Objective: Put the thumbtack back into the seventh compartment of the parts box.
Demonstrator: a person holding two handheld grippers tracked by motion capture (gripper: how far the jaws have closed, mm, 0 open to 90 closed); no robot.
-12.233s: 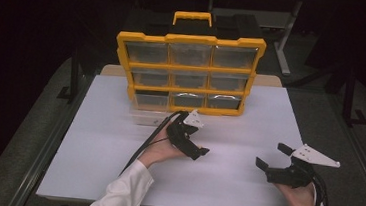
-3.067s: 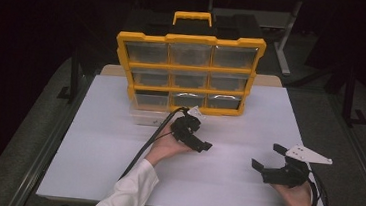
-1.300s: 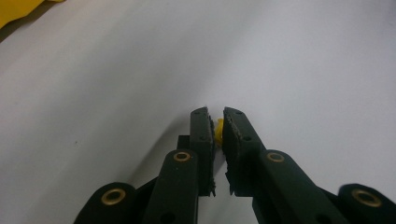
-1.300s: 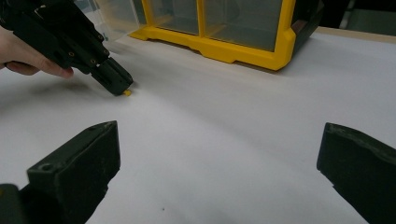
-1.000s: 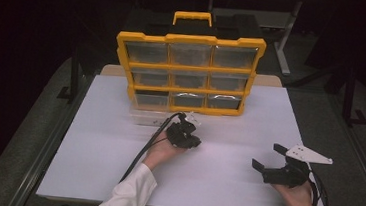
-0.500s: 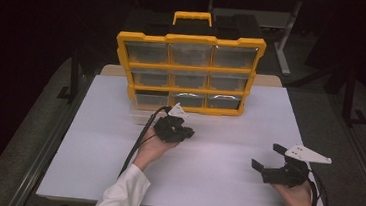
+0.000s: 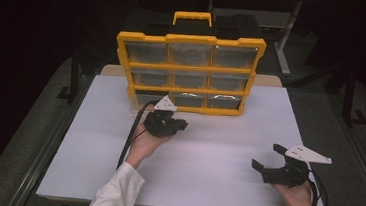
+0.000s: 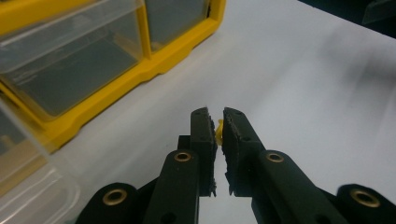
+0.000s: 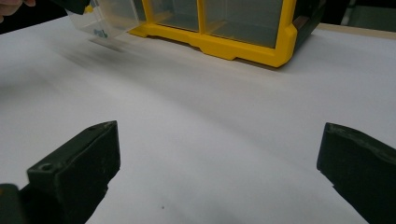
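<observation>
A yellow organizer (image 7: 189, 68) with clear drawers stands upright at the back of the white table (image 7: 204, 180). My left gripper (image 7: 183, 125) hovers just in front of its bottom row, jaws pointing right. In the left gripper view the left gripper (image 8: 215, 114) is shut on a small yellow piece (image 8: 218, 131) that peeks out between the pads. A clear drawer (image 8: 32, 196) pulled out of the bottom left slot sits right beside it. My right gripper (image 7: 268, 157) rests low at the table's front right, wide open and holding nothing.
The pulled-out clear drawer (image 9: 114, 16) juts from the organizer's (image 9: 224, 42) lower corner onto the table. A black handle-topped case stands behind the organizer. The table's front edge lies close under both forearms.
My left gripper has slid left and slightly farther back, toward the organizer's lower left drawer. The right gripper has stayed where it was, still open.
</observation>
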